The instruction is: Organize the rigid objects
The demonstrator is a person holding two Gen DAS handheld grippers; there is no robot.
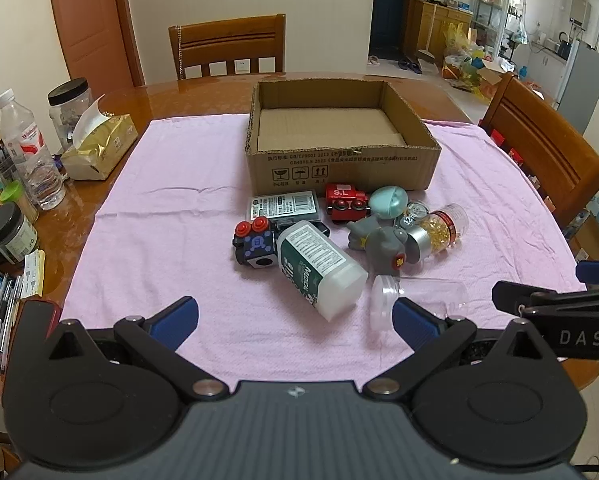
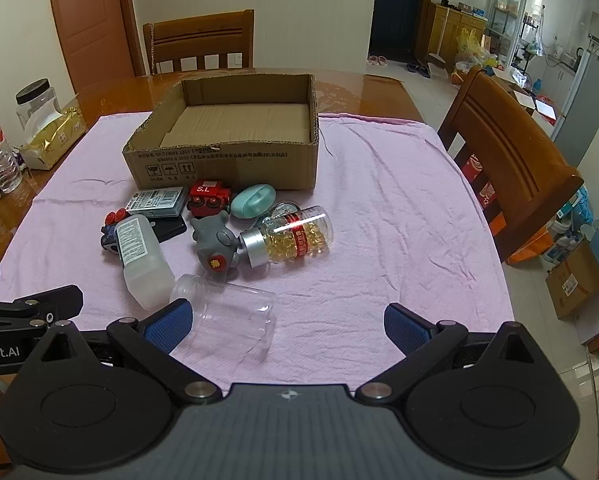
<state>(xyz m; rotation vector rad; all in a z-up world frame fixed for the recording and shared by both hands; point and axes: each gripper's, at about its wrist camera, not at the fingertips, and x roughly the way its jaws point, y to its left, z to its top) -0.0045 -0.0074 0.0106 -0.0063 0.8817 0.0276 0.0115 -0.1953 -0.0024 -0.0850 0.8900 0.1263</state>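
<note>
Glossy wooden table [image 1: 203,92] under pink cloth [image 1: 179,208], cardboard box [image 1: 339,160] atop.

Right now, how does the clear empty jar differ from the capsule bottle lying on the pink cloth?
The clear empty jar has no lid and nothing inside; the capsule bottle has a silver cap and is full of golden capsules. The jar is bare, while the bottle carries a red label. The jar lies nearer the grippers. Both are transparent and lie on their sides.

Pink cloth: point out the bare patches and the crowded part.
Bare: the pink cloth right of the capsule bottle, and the stretch left of the cardboard box toward the tissue pack. The box floor is bare too. Crowded: the heap before the box, from red train to clear jar.
</note>
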